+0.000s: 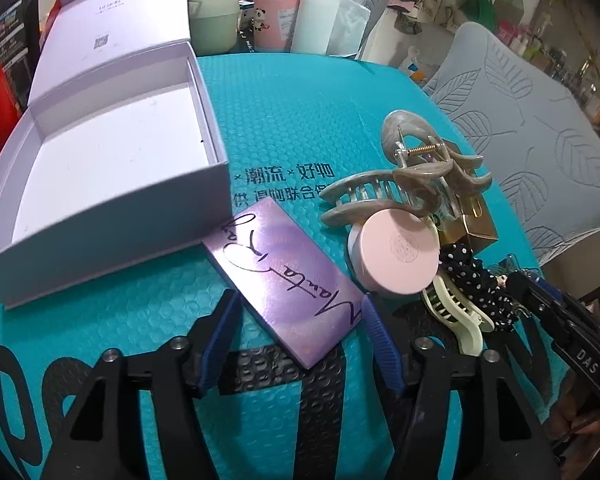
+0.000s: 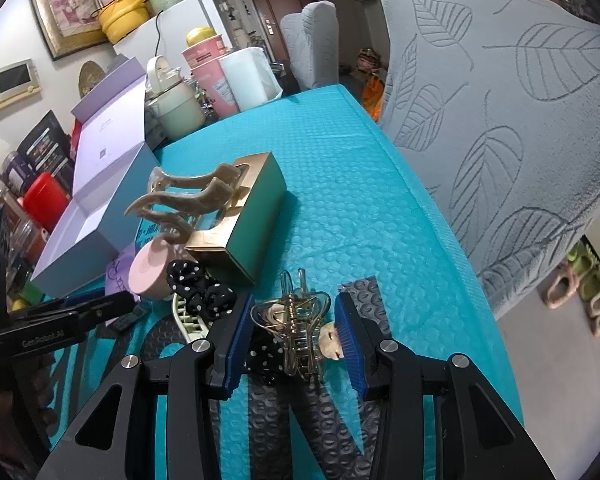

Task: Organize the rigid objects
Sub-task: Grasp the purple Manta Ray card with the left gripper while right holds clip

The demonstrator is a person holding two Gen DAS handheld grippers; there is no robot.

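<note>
An open lavender box (image 1: pixel 100 184) lies at the left on the teal mat, also in the right wrist view (image 2: pixel 96 216). My left gripper (image 1: pixel 300 320) is open, its fingers on either side of a flat purple signed case (image 1: pixel 288 280) without touching it. Beside it lie a round pink compact (image 1: pixel 396 252), a large beige claw clip (image 1: pixel 412 176), a cream clip (image 1: pixel 456 316) and a polka-dot scrunchie (image 1: pixel 476 276). My right gripper (image 2: pixel 296 328) is open around a gold wire hair clip (image 2: pixel 296 320). A gold-green carton (image 2: pixel 248 216) stands behind it.
Pink cups (image 1: pixel 276 12), a pale green kettle (image 1: pixel 212 20) and a white roll (image 1: pixel 320 20) stand along the table's far edge. A grey leaf-pattern chair (image 2: pixel 500 120) stands close to the table's right side. The right gripper shows at the left wrist view's right edge (image 1: pixel 560 328).
</note>
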